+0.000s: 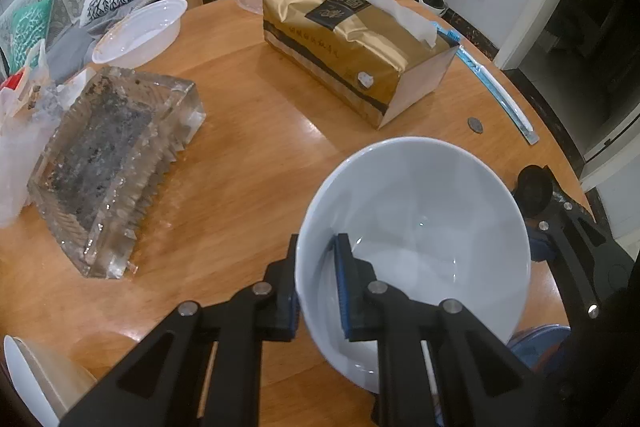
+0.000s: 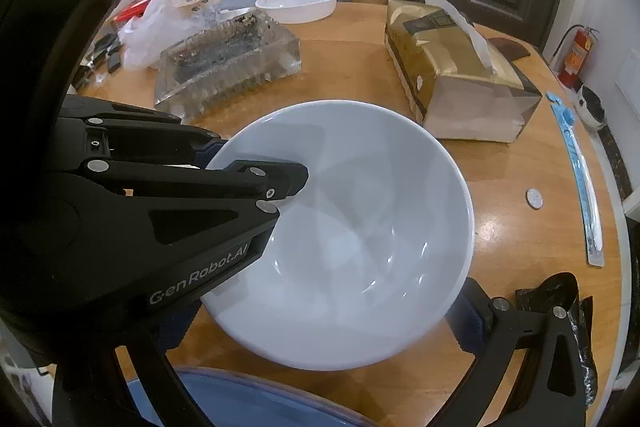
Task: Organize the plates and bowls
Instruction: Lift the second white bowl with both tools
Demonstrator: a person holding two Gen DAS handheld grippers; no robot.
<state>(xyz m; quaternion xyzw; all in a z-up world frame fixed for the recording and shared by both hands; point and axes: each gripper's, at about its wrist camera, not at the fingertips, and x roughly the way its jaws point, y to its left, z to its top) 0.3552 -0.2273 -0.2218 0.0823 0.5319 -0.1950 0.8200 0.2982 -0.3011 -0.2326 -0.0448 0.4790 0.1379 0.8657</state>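
**Left wrist view: white bowl pinched by its rim**

Left tongs point(image 1: 318, 283) are clamped on the white bowl's point(image 1: 416, 227) rim beside the tissue box point(image 1: 352, 47); a one-sided pinch could let it tip. Right tongs point(image 2: 320, 323) straddle the bowl, spread apart. Table point(image 1: 248, 147) toward the glass ashtray point(image 1: 108, 167) offers room.

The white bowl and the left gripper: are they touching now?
Touching. In the left wrist view, the left gripper has one finger inside the white bowl and one outside, both pressed against its rim.
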